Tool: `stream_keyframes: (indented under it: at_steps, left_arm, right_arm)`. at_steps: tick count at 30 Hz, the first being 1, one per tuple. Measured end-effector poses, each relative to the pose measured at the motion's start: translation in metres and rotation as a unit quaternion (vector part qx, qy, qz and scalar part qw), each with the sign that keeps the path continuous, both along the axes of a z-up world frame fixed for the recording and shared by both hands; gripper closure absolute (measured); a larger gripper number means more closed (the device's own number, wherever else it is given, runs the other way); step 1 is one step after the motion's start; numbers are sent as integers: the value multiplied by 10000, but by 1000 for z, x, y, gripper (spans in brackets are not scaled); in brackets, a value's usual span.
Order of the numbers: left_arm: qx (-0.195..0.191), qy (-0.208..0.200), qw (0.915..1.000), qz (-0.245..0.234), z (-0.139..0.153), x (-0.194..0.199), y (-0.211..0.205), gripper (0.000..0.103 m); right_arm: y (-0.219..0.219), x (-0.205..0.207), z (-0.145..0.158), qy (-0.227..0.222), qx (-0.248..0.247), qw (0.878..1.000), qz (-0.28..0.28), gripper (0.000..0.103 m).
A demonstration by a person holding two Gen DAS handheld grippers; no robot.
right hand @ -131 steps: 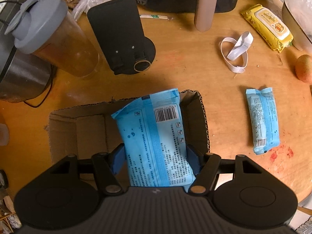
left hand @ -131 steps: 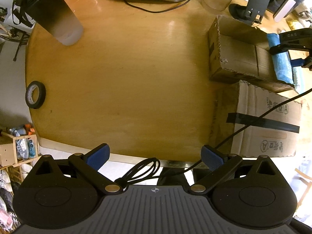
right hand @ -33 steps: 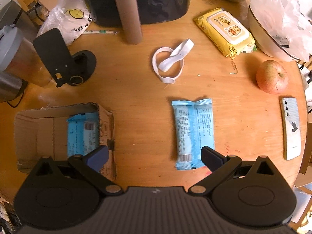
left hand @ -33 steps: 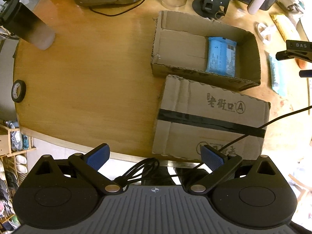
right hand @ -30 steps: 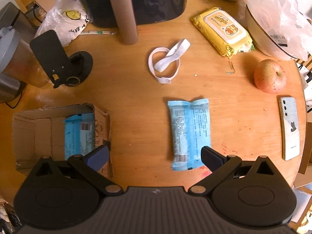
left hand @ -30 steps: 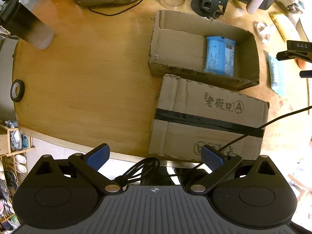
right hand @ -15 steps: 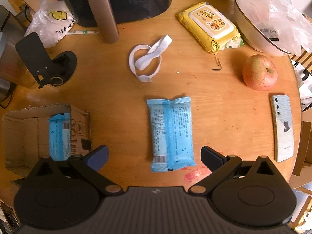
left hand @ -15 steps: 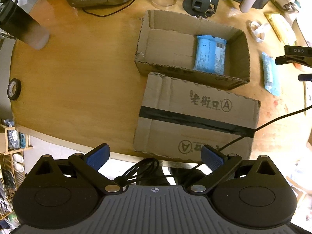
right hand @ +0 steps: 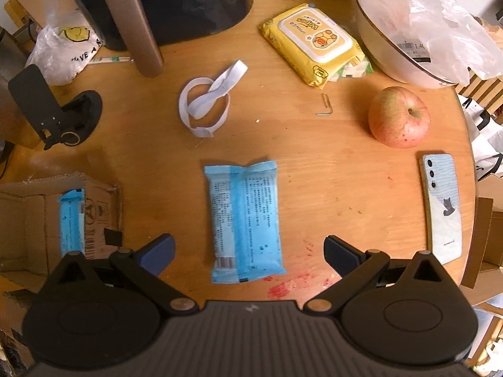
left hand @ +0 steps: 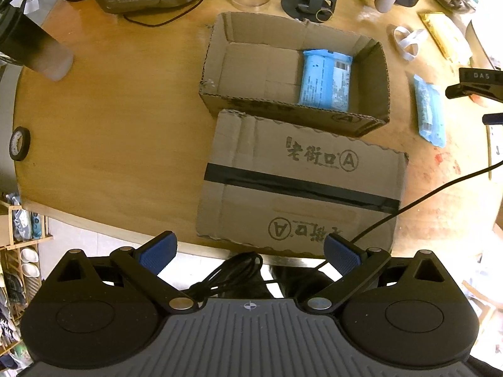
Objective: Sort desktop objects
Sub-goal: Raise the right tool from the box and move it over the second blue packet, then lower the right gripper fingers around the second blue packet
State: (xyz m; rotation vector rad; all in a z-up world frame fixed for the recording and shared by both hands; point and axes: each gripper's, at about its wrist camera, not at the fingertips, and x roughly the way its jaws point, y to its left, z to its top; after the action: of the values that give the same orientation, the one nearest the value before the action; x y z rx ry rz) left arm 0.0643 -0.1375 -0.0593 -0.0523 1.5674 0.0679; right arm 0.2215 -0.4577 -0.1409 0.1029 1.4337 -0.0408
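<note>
Left wrist view: we see an open cardboard box [left hand: 295, 66] holding one blue packet [left hand: 325, 78] at its right end, with a flattened taped carton [left hand: 301, 182] just beside it toward the surface's [left hand: 110, 125] near edge. Our left tool [left hand: 250, 251] gapes wide, empty. Our right tool [right hand: 248, 251] is also wide and empty, above a second blue packet [right hand: 243, 220] lying flat near the near edge, apart from the box.
</note>
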Motion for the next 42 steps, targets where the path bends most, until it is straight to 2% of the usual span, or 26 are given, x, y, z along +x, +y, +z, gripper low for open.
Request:
stream_keyframes:
  at_steps: [15,31,42]
  left_arm:
    - [12,39,10000,-12,-2,2,-6,0]
    - [46,47,10000,60,-2,6,-2,0]
    - [72,83,9998,152,-4,6,6,0]
  right_arm:
    - [-6,7,-15,39,58,9999,-74,0]
    - [-2,19,-67,228,218,9994,-108,0]
    - [7,20,-86,304,137,9994,-40,0]
